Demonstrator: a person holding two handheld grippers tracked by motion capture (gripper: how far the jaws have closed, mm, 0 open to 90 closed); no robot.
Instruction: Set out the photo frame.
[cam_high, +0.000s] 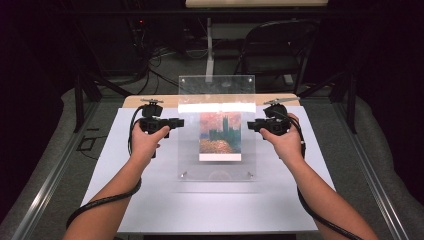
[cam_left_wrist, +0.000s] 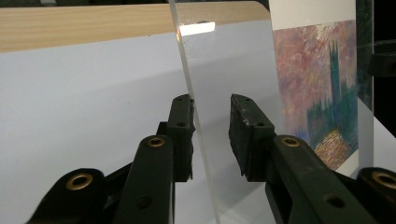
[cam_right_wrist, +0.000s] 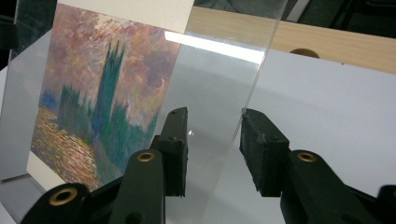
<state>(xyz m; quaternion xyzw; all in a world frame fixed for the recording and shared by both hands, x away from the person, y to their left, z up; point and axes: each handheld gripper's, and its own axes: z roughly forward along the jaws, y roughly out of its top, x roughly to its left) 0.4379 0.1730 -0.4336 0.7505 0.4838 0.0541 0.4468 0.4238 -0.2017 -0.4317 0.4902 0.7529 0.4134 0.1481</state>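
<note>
**Mia:** Where is the big see-through plastic sheet (cam_high: 192, 100) now?

**Ben:** It stands tipped up over the middle of the flat white table top (cam_high: 150, 200). Its low edge looks close to the table top, and its far edge is up in the air.

**Mia:** Are the grabbers holding it?

**Ben:** Not tight. The left black gripper (cam_high: 179, 122) has its jaws apart, with the sheet's side edge between them. The right black gripper (cam_high: 250, 124) is the same on the other side.

**Mia:** And the colourful painted picture card (cam_high: 220, 132)?

**Ben:** It is over the middle of the table top too. I can't tell if it sticks to the sheet.

**Mia:** So what's left?

**Ben:** I think they are in place. Squeezing and carrying come next.
</note>
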